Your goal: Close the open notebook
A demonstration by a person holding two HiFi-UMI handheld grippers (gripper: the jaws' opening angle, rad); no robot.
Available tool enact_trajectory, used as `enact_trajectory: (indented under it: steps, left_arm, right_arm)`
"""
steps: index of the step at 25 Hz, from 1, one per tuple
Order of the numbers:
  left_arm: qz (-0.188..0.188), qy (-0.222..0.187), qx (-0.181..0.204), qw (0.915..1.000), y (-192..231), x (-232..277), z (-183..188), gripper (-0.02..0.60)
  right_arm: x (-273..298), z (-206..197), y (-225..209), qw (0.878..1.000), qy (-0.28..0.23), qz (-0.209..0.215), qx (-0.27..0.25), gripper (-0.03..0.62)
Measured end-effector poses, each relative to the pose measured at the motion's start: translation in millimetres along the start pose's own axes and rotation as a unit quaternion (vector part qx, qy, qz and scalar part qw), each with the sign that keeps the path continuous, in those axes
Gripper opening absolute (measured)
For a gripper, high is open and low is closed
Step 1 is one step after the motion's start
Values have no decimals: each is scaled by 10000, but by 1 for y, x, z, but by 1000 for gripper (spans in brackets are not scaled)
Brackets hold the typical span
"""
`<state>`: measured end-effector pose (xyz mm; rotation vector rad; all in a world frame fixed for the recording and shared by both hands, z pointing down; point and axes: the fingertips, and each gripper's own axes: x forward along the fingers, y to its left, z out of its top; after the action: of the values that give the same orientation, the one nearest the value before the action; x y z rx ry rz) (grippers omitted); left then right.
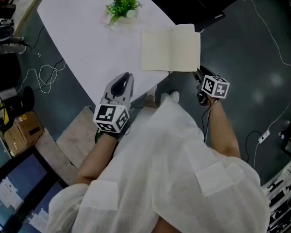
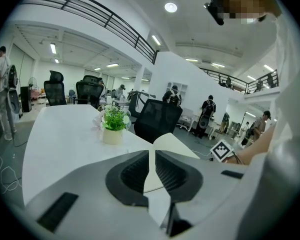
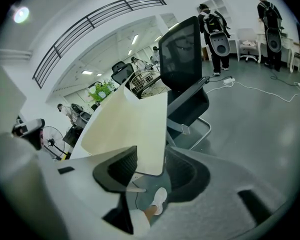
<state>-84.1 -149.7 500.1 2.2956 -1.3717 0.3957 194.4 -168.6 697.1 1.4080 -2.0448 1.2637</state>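
Observation:
The open notebook [image 1: 170, 50] lies with its cream pages up at the near right edge of the white table [image 1: 87, 42]. My right gripper [image 1: 199, 75] is just off that edge, at the notebook's near right corner. In the right gripper view its jaws [image 3: 151, 159] stand open, and the corner of the cream page [image 3: 130, 129] reaches in between them without the pads pressing on it. My left gripper [image 1: 127, 76] rests over the table's near edge, left of the notebook, with its jaws shut on nothing [image 2: 150, 156]. The notebook [image 2: 176, 145] shows beyond its tips.
A small potted plant [image 1: 122, 4] stands at the far side of the table. A black office chair [image 3: 182, 59] is beyond the table's right end. Cables [image 1: 43, 76] and a cardboard box [image 1: 22, 127] lie on the floor to the left. Several people stand in the background.

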Motion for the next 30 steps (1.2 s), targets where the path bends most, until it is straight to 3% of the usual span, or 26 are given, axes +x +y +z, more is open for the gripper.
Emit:
enact_trajectory:
  steps: [8, 15, 17, 22, 30]
  left_arm:
    - [-91, -53, 30, 9999, 4, 4, 10, 34]
    - [-181, -131, 73, 9997, 6, 8, 21, 34]
    - [-180, -162, 77, 9997, 8, 6, 25, 34]
    - [-187, -193, 90, 9996, 10, 4, 30, 34]
    - [-161, -105, 104, 9998, 15, 6, 29, 34]
  right_arm:
    - [-23, 22, 12, 9994, -323, -74, 19, 159]
    - [-44, 68, 64, 9927, -835, 186, -854, 120]
    - [-41, 69, 69, 9920, -796, 141, -969, 128]
    - [-27, 48, 44, 9973, -436, -75, -589, 226]
    - [0, 22, 6, 9994, 95, -218, -250, 267]
